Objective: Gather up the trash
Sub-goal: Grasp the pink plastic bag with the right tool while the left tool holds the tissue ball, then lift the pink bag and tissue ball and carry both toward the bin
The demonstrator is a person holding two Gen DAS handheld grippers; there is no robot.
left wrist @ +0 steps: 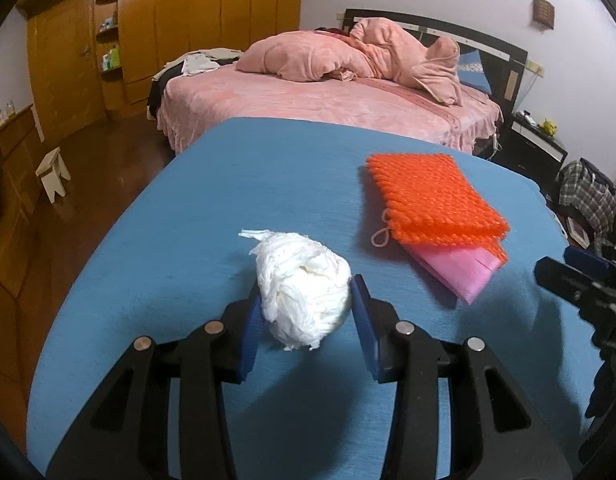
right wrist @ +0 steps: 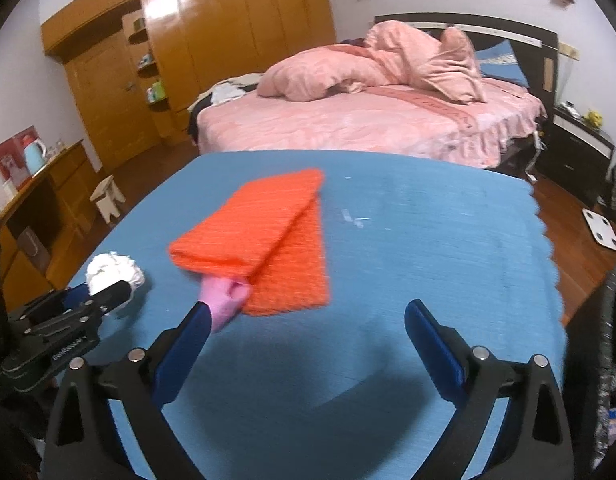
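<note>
A crumpled white tissue ball (left wrist: pixel 303 288) lies on the blue table (left wrist: pixel 267 184). My left gripper (left wrist: pixel 305 300) has its blue pads on both sides of the ball and is shut on it. It also shows in the right wrist view (right wrist: pixel 107 288), with the tissue (right wrist: pixel 113 270) between its fingers. An orange knitted cloth (left wrist: pixel 432 196) lies folded over a pink wrapper (left wrist: pixel 464 272). My right gripper (right wrist: pixel 308 320) is open and empty over the table, its left pad (right wrist: pixel 187 344) beside the pink wrapper (right wrist: pixel 225 300) under the orange cloth (right wrist: pixel 263 236).
A pink bed (left wrist: pixel 328 96) stands behind the table. Wooden wardrobes (left wrist: pixel 187 20) line the far wall. A small stool (left wrist: pixel 53 174) stands on the floor at left. A dark nightstand (right wrist: pixel 576 160) and a white scale (right wrist: pixel 602 234) are at right.
</note>
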